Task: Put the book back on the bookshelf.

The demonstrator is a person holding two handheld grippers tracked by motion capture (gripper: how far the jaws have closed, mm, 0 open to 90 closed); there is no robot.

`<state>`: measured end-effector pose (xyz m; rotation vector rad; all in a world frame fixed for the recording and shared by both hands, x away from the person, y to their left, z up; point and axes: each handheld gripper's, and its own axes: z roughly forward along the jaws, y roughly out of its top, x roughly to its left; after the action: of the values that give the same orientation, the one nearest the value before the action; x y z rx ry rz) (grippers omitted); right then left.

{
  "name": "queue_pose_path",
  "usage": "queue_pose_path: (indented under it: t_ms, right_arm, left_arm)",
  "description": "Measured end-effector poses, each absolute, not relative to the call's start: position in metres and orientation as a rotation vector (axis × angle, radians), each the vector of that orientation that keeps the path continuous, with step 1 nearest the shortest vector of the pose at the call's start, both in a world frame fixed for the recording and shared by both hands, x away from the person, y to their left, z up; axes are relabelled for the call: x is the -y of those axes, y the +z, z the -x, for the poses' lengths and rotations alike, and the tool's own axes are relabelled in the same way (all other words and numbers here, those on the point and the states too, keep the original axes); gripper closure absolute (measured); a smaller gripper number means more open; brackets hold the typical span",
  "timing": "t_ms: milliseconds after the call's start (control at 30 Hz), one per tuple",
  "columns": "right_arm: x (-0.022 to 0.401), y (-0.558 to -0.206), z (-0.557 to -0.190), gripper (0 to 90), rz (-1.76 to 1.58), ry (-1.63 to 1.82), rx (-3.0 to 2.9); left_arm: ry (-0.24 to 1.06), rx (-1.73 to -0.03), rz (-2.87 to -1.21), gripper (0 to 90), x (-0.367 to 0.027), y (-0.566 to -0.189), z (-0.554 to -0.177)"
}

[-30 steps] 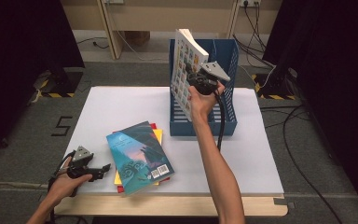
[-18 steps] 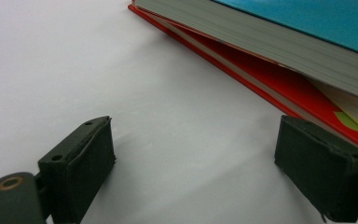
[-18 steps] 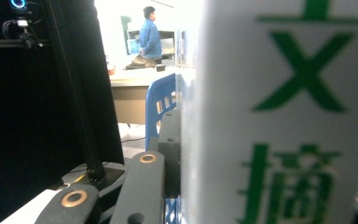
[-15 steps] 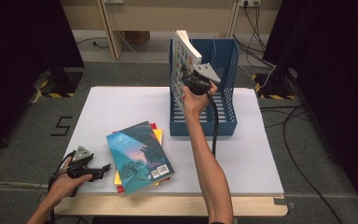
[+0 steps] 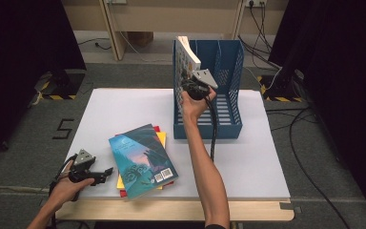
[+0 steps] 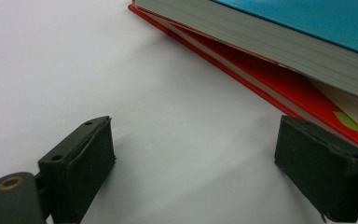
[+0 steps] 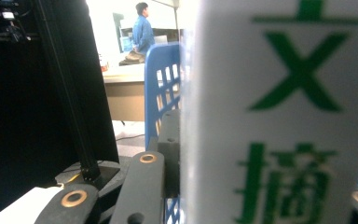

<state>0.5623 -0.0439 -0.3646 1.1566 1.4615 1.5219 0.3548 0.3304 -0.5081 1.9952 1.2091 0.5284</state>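
High view: my right gripper [image 5: 190, 82] clamps an upright book [image 5: 187, 57] against the rack's [image 5: 233, 71] left wall; my left gripper [image 5: 106, 172] rests beside 3 stacked books [image 5: 143, 160].

Left gripper view: jaws wide, empty, stack ahead-right.

Right gripper view: white spine [image 7: 279, 112] pinched between my jaws.

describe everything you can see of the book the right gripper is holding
The book is a white-spined paperback with a cover of small coloured pictures and large green characters on the spine. It stands upright, tilted slightly, at the left wall of the blue file rack, its lower part inside the rack. The right gripper is clamped on its spine edge; whether it rests on the rack floor cannot be told.
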Motion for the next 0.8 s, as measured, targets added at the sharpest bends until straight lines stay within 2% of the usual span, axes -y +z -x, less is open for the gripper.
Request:
queue_pose_path:
  t_ms: [333,800]
  right_arm:
    - [0.038,-0.388,-0.565,73.8,-1.199,1.524,-1.47]
    - [0.033,-0.394,-0.552,73.2,-1.136,1.473,-1.568]
  left_arm:
    - [0.53,-1.208,-1.996,10.7,-0.33,-0.508,-0.355]
    - [0.531,-1.209,-1.992,10.7,-0.33,-0.508,-0.354]
